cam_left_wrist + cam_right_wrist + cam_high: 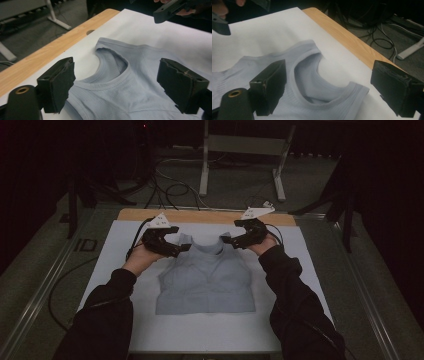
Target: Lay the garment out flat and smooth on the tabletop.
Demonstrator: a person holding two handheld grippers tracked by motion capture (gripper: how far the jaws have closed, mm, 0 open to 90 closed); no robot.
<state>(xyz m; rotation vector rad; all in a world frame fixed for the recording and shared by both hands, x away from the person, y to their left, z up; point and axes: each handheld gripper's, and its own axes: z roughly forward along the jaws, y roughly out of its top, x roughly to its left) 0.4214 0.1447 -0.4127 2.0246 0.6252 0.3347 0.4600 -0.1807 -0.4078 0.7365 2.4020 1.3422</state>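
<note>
The pale-blue tank top (205,279) looks light and limp; take its shoulder straps. Left tool (181,248) and right tool (227,239) gape wide, empty, above them.

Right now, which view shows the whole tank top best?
The high view: the light blue tank top lies flat on the white sheet, hem to straps, all in frame. The left gripper view shows its neckline and one strap; the right gripper view shows an armhole and a strap near the wooden edge.
</note>
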